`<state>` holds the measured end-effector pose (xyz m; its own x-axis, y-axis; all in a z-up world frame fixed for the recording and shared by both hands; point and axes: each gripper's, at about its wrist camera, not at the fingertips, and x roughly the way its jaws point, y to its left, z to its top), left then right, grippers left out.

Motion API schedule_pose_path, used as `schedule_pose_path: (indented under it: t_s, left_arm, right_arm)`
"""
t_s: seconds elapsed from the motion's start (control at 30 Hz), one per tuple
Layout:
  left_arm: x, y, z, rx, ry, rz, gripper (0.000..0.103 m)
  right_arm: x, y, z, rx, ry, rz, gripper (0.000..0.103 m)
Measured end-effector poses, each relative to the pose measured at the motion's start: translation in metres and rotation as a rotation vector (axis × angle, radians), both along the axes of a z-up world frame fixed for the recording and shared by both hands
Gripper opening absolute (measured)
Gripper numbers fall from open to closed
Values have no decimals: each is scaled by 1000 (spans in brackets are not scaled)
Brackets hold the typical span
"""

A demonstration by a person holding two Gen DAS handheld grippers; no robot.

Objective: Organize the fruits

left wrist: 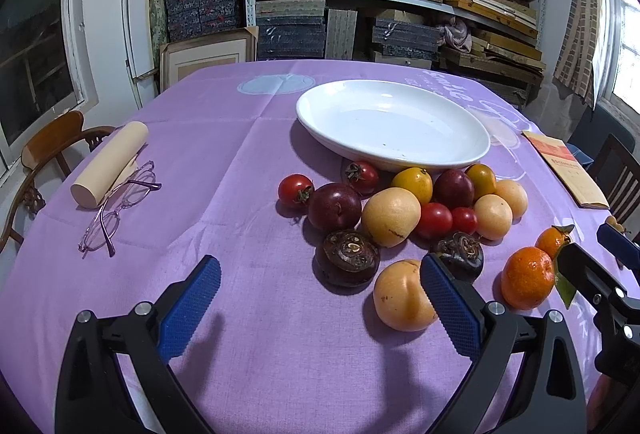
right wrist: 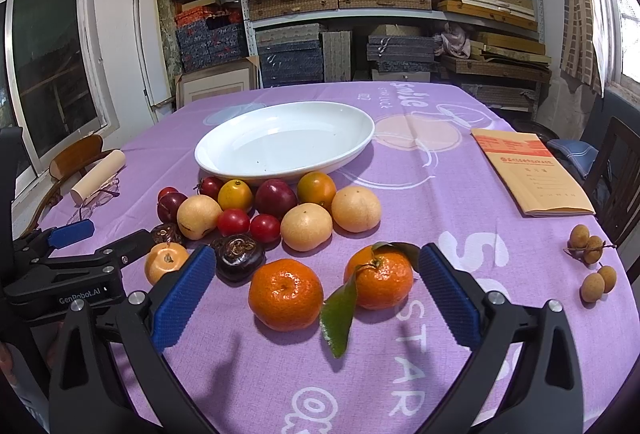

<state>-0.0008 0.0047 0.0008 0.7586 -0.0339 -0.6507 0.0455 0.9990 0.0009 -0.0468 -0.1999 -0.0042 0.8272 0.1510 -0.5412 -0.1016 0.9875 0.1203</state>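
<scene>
Your white plate sits on the purple-clothed worktop with nothing in it; every fruit lies outside, on the cloth. Just in front of its near rim is the cluster: four pale yellow pears, two dark plums, two yellow-orange citrus, four small red tomatoes and two dark brown, flat-topped fruits. Nearer to you lie two tangerines, one bearing leaves, and off to the right four little tan longans. Your left tongs are released, jaws wide, a pear touching the right finger. Your right tongs are likewise released, both tangerines lying between the jaws. Spectacles, a cream roll and a notebook rest aside.
</scene>
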Motion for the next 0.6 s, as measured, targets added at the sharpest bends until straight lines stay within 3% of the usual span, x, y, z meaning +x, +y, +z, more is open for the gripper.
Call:
schedule_pose_path:
  t_s: [0.6]
  left_arm:
    - [0, 0, 0, -14, 13, -26, 100]
  right_arm:
    - [3, -6, 5, 27, 11, 12, 99]
